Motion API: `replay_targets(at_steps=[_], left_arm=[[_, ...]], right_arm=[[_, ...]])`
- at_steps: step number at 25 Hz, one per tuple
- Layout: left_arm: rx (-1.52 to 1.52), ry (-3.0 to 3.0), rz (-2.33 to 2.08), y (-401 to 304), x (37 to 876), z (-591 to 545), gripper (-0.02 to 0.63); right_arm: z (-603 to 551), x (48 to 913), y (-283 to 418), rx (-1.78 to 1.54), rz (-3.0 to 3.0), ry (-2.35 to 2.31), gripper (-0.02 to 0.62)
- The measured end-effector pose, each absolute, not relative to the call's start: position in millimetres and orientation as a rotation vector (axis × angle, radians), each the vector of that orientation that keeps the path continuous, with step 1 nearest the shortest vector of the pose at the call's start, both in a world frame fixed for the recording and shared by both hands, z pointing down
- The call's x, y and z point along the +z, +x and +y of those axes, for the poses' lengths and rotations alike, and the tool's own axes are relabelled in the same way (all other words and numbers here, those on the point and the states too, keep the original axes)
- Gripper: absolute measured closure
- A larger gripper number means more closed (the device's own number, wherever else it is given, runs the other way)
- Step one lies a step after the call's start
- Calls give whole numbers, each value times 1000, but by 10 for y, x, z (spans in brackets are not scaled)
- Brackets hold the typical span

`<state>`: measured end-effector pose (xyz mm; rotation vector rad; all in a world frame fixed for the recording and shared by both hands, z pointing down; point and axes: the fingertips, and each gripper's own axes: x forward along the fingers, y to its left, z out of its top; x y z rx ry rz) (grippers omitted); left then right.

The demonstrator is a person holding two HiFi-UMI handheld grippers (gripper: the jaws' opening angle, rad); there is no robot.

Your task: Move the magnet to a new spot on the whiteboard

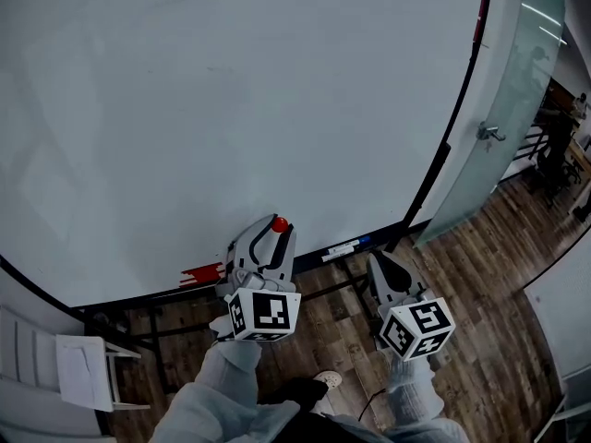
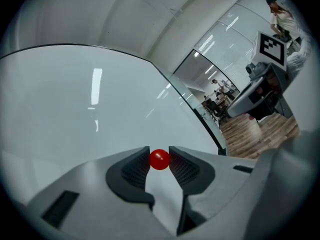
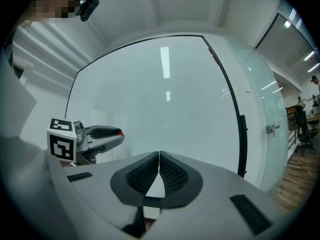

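Observation:
A small round red magnet (image 2: 159, 159) sits pinched between the tips of my left gripper (image 2: 159, 160), whose pads press on both its sides. In the head view the magnet (image 1: 279, 223) shows at the left gripper (image 1: 278, 226) tip, in front of the lower part of the large whiteboard (image 1: 231, 109); whether it touches the board I cannot tell. My right gripper (image 3: 159, 156) is shut with nothing between its pads. It hangs to the right of the left gripper (image 3: 117, 134), near the board's lower edge (image 1: 383, 264).
A red eraser-like item (image 1: 201, 274) and a marker (image 1: 342, 248) lie on the board's ledge. A frosted glass door (image 1: 503, 109) with a handle stands right of the board. Wooden floor (image 1: 480, 293) lies below, and a white chair (image 1: 83, 367) stands at lower left.

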<state>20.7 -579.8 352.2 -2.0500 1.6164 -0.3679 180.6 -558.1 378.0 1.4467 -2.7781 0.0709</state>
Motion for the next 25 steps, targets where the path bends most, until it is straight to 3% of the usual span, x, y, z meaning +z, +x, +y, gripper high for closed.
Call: replay_targets(at_steps=[25], left_arm=[[-428, -1762, 1566, 518, 3107, -6525, 482]], right_arm=[[-6409, 3965, 1675, 116, -2811, 1316, 568]])
